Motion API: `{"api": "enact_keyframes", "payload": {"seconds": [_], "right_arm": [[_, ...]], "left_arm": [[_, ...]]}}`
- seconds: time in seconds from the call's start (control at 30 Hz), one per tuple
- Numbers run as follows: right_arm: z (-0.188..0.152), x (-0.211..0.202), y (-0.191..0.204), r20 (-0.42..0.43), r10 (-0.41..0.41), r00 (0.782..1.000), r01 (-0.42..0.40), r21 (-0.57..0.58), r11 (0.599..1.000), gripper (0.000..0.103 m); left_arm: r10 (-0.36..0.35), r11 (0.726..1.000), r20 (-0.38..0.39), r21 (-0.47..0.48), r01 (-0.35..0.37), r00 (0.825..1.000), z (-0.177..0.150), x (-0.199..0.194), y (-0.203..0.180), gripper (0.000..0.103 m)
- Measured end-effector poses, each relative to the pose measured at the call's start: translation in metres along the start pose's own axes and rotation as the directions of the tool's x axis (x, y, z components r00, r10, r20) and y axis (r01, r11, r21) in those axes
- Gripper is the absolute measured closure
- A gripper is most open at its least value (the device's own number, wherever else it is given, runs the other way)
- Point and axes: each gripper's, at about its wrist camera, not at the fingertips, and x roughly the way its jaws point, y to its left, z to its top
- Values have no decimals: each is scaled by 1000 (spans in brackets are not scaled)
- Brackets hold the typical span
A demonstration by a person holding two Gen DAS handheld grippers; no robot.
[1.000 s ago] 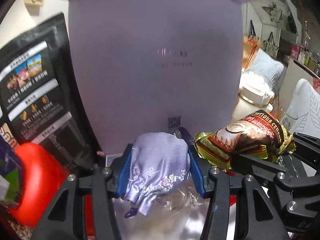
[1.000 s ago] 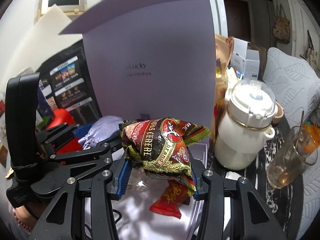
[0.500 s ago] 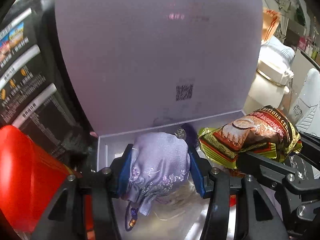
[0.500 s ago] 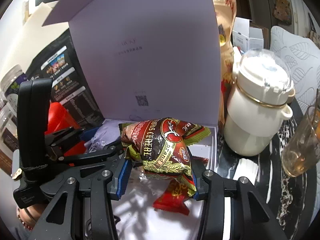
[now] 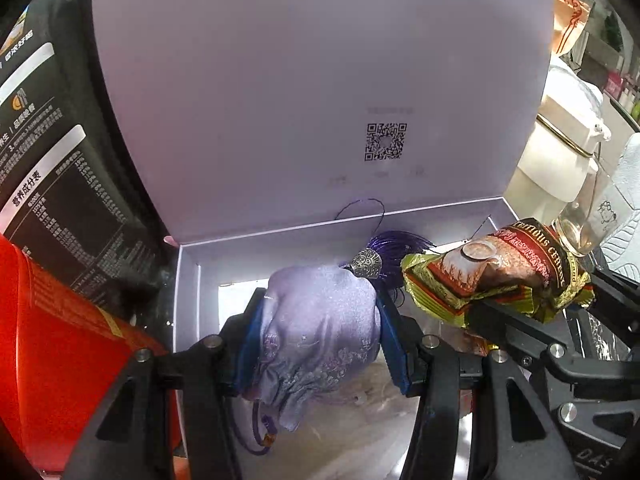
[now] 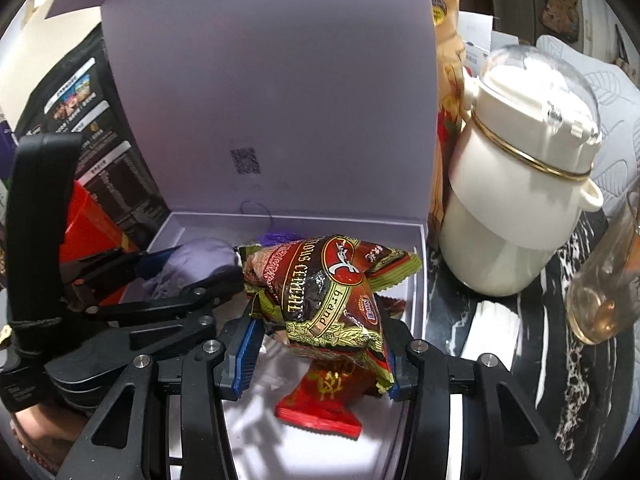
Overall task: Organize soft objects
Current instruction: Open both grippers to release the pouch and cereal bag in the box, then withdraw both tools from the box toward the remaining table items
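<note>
Left wrist view. The left gripper [image 5: 318,330] pinches a lilac embroidered pouch [image 5: 320,332] between its blue pads [image 5: 249,342], the cloth bulging above and below the jaws; the pouch's metal charm [image 5: 366,264] and purple tassel [image 5: 396,242] stand at its far end. The pouch hangs over the open lilac box [image 5: 188,280], whose raised lid [image 5: 320,80] bears a QR code [image 5: 385,141]. To the right, the right gripper [image 5: 520,312] carries a cereal packet [image 5: 496,270] over the same box. A red carton [image 5: 52,360] and a black printed bag [image 5: 60,180] stand left of the box.

Right wrist view. The right gripper [image 6: 320,356] holds the cereal packet [image 6: 328,292] upright between its jaws; the right pad presses the packet, while the left pad [image 6: 244,354] appears just beside its crumpled edge, so the grip looks light. Beneath it a red sachet [image 6: 324,400] lies on the box floor [image 6: 280,440]. The left gripper [image 6: 176,268] with the lilac pouch [image 6: 196,262] is just to the left. A white lidded jug [image 6: 516,184] and a glass [image 6: 604,292] stand on the marbled tabletop [image 6: 540,360], right of the box
</note>
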Motion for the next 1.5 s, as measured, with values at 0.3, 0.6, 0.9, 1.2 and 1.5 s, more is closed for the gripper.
{"api": "enact_keyframes", "payload": {"seconds": [0.3, 0.6, 0.9, 1.2, 1.5], "right_arm": [[7, -2, 6, 21, 4, 1000, -4, -1, 1000, 41], [2, -19, -1, 64, 0, 998, -2, 32, 999, 40], [3, -44, -8, 84, -56, 995, 55, 14, 998, 40], [5, -81, 2, 138, -85, 987, 88, -17, 996, 40], [9, -138, 14, 226, -94, 970, 105, -34, 994, 40]], "left_arm": [[12, 1000, -10, -29, -12, 1000, 1, 11, -11, 49], [29, 1000, 42, -14, -28, 999, 2, -2, -30, 23], [20, 999, 64, -31, -18, 998, -3, -19, -35, 23], [26, 999, 144, -39, -21, 989, 2, -70, -24, 23], [31, 999, 255, -30, -24, 966, 3, -141, -29, 22]]}}
